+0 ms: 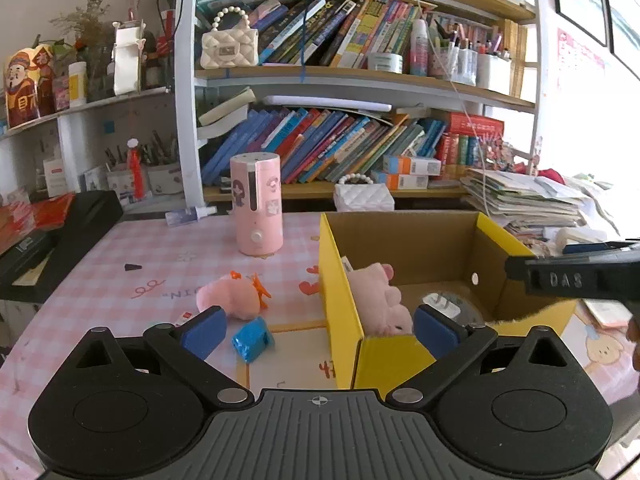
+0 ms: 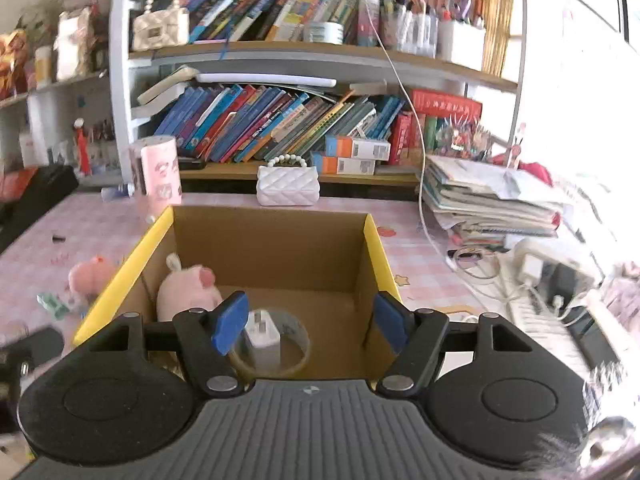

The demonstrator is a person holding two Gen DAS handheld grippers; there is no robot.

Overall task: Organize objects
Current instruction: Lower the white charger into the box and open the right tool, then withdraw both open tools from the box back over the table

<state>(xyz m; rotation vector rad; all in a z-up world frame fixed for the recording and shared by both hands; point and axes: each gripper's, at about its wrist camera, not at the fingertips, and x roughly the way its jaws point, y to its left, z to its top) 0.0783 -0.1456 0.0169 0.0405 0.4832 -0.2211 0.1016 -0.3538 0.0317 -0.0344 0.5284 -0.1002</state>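
A yellow cardboard box (image 1: 344, 320) (image 2: 120, 276) stands open on the pink checked table. Inside it a pink plush pig (image 1: 380, 300) (image 2: 184, 288) leans at the left wall, beside a white charger plug (image 2: 262, 340) lying within a clear tape roll (image 2: 296, 356). My left gripper (image 1: 320, 332) is open wide, its blue pads (image 1: 204, 332) astride the box's near left wall without touching it. Left of the box lie a second pink plush with orange trim (image 1: 232, 296) and a small blue object (image 1: 254, 338). My right gripper (image 2: 310, 324) (image 1: 576, 280) hangs open over the box, gripping nothing.
A pink cylinder appliance (image 1: 258, 204) and a white quilted purse (image 2: 288, 184) stand behind the box. Crowded bookshelves (image 1: 340, 144) line the back. A paper stack (image 2: 488, 196) and cables (image 2: 532, 276) fill the right; a black device (image 1: 48, 236) sits at the left edge.
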